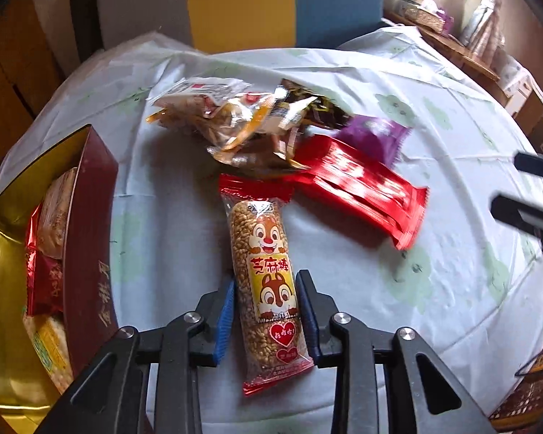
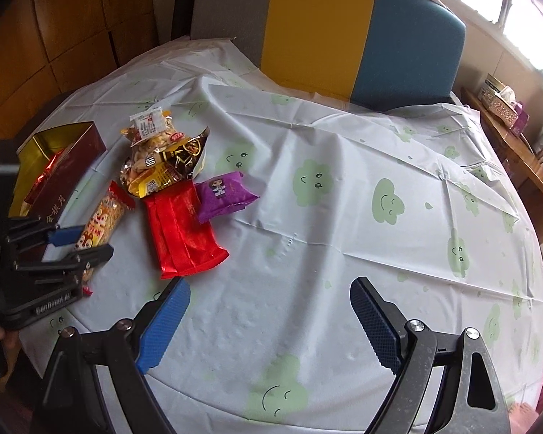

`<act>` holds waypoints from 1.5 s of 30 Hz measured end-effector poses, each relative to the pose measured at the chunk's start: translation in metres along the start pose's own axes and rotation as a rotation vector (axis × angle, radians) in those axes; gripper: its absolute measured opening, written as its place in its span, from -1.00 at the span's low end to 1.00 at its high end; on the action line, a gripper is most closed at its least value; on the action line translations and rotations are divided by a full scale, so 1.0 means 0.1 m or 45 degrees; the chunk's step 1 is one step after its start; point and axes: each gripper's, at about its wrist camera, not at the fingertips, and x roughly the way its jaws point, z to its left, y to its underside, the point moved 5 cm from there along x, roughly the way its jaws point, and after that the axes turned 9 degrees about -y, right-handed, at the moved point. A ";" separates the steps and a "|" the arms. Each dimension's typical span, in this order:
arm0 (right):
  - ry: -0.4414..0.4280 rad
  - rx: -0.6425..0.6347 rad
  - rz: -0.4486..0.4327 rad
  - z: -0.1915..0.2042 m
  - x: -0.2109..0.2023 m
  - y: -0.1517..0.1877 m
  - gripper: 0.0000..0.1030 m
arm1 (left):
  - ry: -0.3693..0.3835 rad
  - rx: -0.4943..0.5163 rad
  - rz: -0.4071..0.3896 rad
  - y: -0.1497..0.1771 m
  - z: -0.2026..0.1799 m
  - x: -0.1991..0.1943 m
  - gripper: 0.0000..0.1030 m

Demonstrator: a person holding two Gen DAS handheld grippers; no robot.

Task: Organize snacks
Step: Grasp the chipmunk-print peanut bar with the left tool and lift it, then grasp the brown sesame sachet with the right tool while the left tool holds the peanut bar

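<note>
A sesame stick snack with a cartoon chipmunk wrapper (image 1: 269,278) lies on the table between the fingers of my left gripper (image 1: 268,289), whose blue pads press its sides; it also shows in the right wrist view (image 2: 103,218). A dark red box with a gold inside (image 1: 87,238) stands to the left with several snacks in it. Beyond lie a red packet (image 1: 362,188), a purple packet (image 1: 374,135) and a heap of peanut bags (image 1: 242,115). My right gripper (image 2: 269,296) is open and empty over bare tablecloth to the right of the red packet (image 2: 182,231).
The round table has a white cloth with green smiley clouds (image 2: 344,188). A chair with grey, yellow and blue back (image 2: 325,29) stands at the far edge. A wooden side table with a tissue box (image 2: 499,105) is at the right.
</note>
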 end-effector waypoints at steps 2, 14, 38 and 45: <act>0.008 0.012 0.005 -0.02 0.01 0.01 0.75 | 0.018 -0.012 -0.004 0.09 -0.01 -0.05 -0.39; -0.027 0.080 0.013 -0.06 0.05 0.05 0.72 | 0.051 0.005 -0.158 0.58 -0.13 -0.27 -0.39; -0.618 0.397 0.043 0.63 0.38 -0.44 -0.03 | 0.071 0.015 -0.329 0.72 -0.09 -0.32 -0.38; -0.571 0.623 0.062 0.68 0.90 -0.78 -0.03 | 0.110 -0.003 -0.339 0.74 -0.05 -0.32 -0.38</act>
